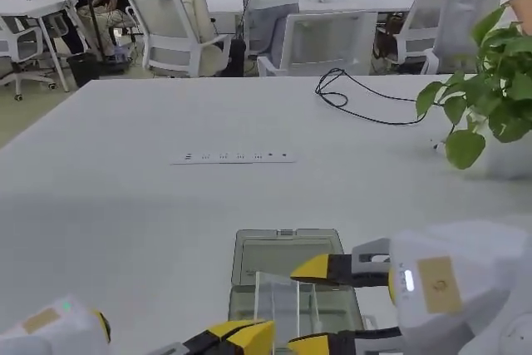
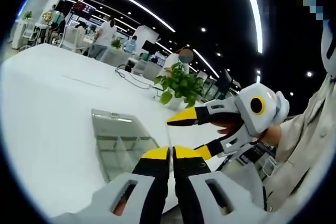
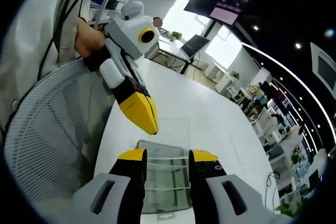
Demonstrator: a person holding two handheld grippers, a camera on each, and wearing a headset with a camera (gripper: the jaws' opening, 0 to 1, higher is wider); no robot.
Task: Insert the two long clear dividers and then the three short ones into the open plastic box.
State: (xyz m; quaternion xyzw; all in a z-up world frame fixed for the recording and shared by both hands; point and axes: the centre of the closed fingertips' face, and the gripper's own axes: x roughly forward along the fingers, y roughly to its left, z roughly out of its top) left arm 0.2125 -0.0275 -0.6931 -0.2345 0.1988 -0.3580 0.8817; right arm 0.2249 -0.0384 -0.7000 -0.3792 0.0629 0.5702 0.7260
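Nearest you, your left gripper [image 1: 241, 337] sits just left of the near end of the open, clear rectangular plastic box [image 1: 239, 301]. Its yellow-tipped jaws are pressed together. I cannot tell whether anything thin and clear is pinched between them.

Your right gripper [image 1: 312, 305] reaches in from the box's right side. Its jaws are spread wide, one over the box's far part and one over its near part. A clear plastic divider sheet [image 1: 283, 297] stands upright inside the box, between those jaws. I cannot tell whether either jaw touches it.

In the right gripper view, the open jaws frame the box [image 3: 163, 182], with your left gripper [image 3: 144, 116] just beyond it.

The box's lid [image 1: 287, 251] lies open flat on the white tabletop [image 1: 125, 205], on the box's far side. Beyond the box lies a thin white strip with small dark marks [image 1: 233, 156]. Farther off, to the box's right, is a looped black cable [image 1: 357, 97]. A leafy green potted plant [image 1: 490, 97] stands beyond the box's right side. Past the tabletop are white mesh chairs [image 1: 174, 31] and people.
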